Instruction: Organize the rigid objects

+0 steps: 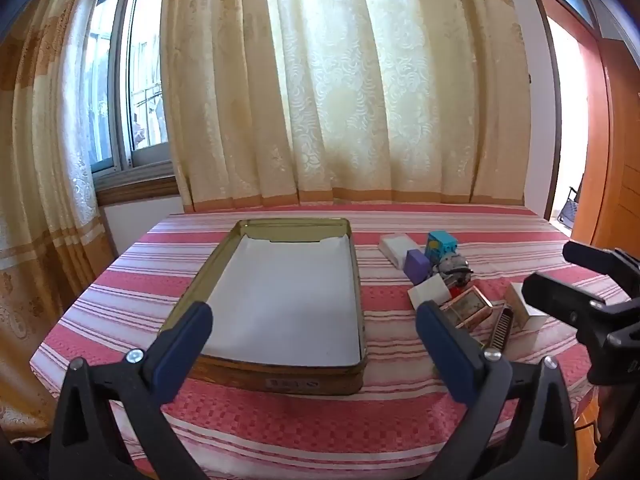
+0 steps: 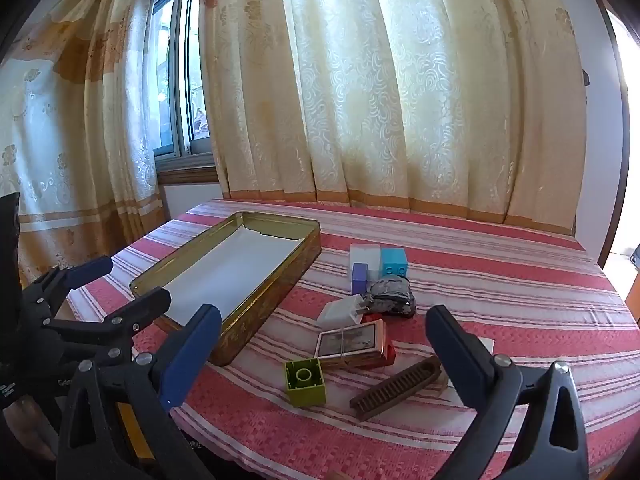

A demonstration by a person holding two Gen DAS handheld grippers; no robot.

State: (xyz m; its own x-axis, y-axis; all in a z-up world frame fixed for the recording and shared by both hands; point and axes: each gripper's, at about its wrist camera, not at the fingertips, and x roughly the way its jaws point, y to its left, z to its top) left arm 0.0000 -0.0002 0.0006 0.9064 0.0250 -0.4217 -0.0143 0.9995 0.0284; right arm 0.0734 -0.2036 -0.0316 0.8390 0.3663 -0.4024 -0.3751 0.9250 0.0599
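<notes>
1 tin (image 2: pixel 256 316), 2 toy bricks (image 2: pixel 305 382).

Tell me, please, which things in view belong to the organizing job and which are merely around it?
Job: gold tin tray, empty but for its white liner; green block, brown comb, framed picture, white charger, purple block, blue block, white box.

Not the job: curtains, window, striped cloth.
</notes>
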